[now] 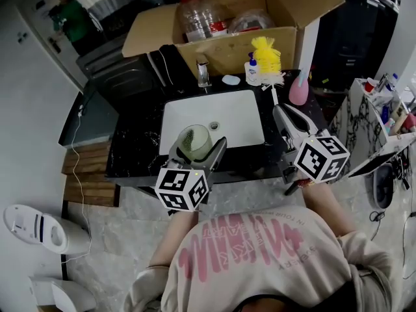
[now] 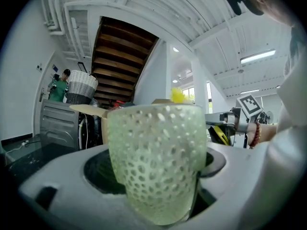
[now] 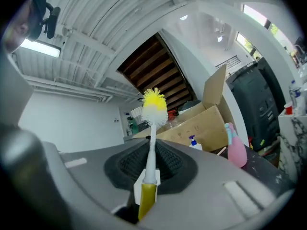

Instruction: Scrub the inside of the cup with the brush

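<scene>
The left tool (image 1: 197,153) is clamped on the dimpled green cup (image 2: 156,162), which only the head view places above the sink's (image 1: 247,127) front edge. The right tool's (image 1: 284,117) own view shows it pinching the brush (image 3: 154,107) by its yellow handle end, bristles toward the bench's (image 1: 135,142) back edge.

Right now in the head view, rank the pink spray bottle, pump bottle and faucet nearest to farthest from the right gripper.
1. Pink spray bottle, just behind the right gripper.
2. Pump bottle, farther back-left.
3. Faucet, farthest left.
</scene>
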A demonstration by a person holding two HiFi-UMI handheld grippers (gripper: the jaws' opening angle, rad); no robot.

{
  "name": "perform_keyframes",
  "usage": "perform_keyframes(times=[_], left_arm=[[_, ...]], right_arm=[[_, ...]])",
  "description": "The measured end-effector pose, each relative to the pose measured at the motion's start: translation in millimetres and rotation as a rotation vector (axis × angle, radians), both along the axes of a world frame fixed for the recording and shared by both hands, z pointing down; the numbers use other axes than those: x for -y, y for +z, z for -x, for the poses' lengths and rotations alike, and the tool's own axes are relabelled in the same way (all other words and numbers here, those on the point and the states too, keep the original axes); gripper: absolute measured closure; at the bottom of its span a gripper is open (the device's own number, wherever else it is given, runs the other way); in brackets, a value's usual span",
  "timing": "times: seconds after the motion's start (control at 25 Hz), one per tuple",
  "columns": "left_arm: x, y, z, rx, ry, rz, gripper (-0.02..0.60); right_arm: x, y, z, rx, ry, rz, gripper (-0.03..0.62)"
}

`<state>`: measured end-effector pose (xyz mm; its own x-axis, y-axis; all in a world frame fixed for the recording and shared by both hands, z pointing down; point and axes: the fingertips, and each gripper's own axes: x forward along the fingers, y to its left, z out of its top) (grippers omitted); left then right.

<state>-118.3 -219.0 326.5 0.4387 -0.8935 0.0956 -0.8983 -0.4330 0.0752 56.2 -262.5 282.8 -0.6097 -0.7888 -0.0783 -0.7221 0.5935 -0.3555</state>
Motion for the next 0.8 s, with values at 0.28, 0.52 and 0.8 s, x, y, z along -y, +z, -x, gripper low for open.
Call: perform_keyframes(times=[0.28, 0.52, 0.8], left_arm=[[-2.2, 4.8, -4.2, -0.022, 0.016, -0.018, 0.19], [0.2, 17.5, -4.5, -0.041, 0.02, 0.011, 0.19], [6.8, 22.5, -4.2, -0.084, 0.003, 0.008, 0.19]], right_arm=[[7.5, 20.1, -19.3, 0.065, 0.078, 0.076, 0.54], [8.4, 34.6, -29.9, 0.046, 0.133, 0.097, 0.54], [8.4, 46.7, -35.6, 0.005, 0.181, 0.118, 0.54]])
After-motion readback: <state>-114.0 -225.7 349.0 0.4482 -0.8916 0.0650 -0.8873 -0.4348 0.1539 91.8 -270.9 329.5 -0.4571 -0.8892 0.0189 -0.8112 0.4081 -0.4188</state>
